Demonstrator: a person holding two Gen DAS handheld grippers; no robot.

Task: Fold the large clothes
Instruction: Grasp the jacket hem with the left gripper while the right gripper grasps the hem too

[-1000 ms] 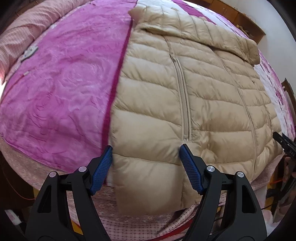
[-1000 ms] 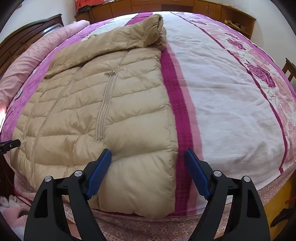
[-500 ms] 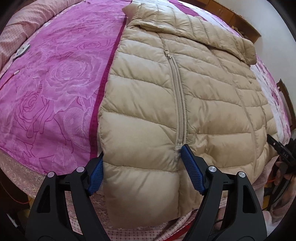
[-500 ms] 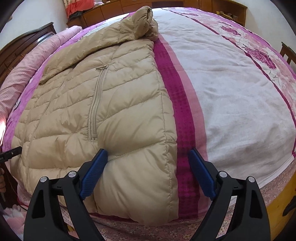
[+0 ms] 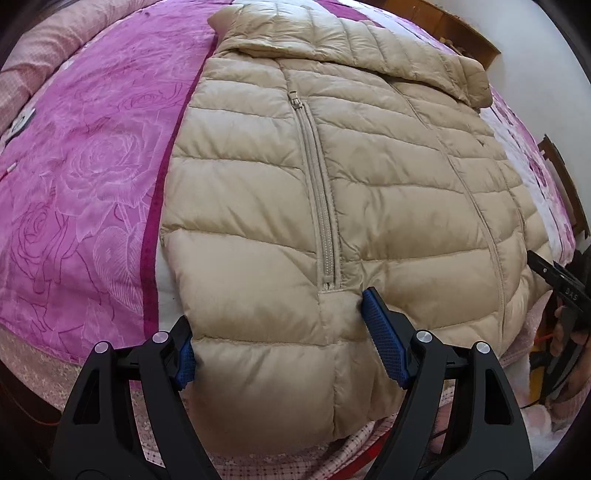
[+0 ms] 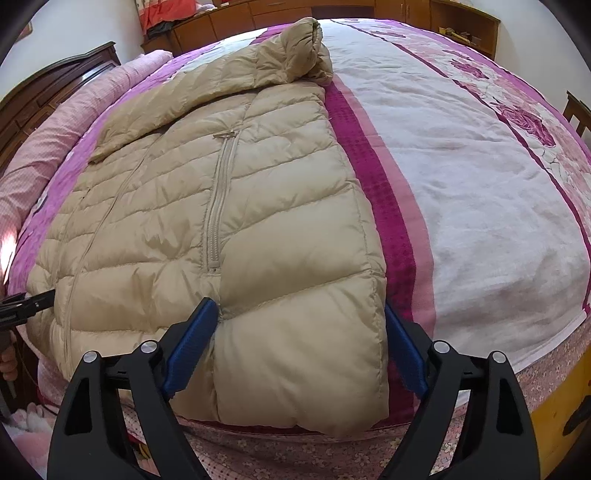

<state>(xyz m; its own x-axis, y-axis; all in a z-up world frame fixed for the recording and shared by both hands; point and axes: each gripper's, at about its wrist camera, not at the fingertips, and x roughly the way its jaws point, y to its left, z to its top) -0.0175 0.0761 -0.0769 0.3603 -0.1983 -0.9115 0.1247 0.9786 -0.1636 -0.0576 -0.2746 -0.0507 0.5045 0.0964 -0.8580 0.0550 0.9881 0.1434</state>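
Note:
A beige quilted down jacket [image 5: 369, 166] lies flat on the bed, collar far, hem at the near edge. My left gripper [image 5: 277, 314] straddles the hem's left corner. One blue pad [image 5: 384, 332] dents the fabric below the pocket zip, and the other is half hidden at the side edge. It stands open. In the right wrist view the jacket [image 6: 258, 184] has its right hem corner between the closing jaws of my right gripper [image 6: 297, 306]. Those pads flank the fabric without squeezing it.
The pink rose bedspread [image 5: 92, 166] shows left of the jacket and a white and magenta cover [image 6: 480, 184] to its right. A rolled pink quilt [image 6: 74, 129] and a dark headboard [image 6: 55, 92] lie at the left, wooden cabinets [image 6: 369, 11] at the back.
Both grippers have come down onto the near hem. The jacket's two bottom corners, earlier ahead of the pads, now sit between them.

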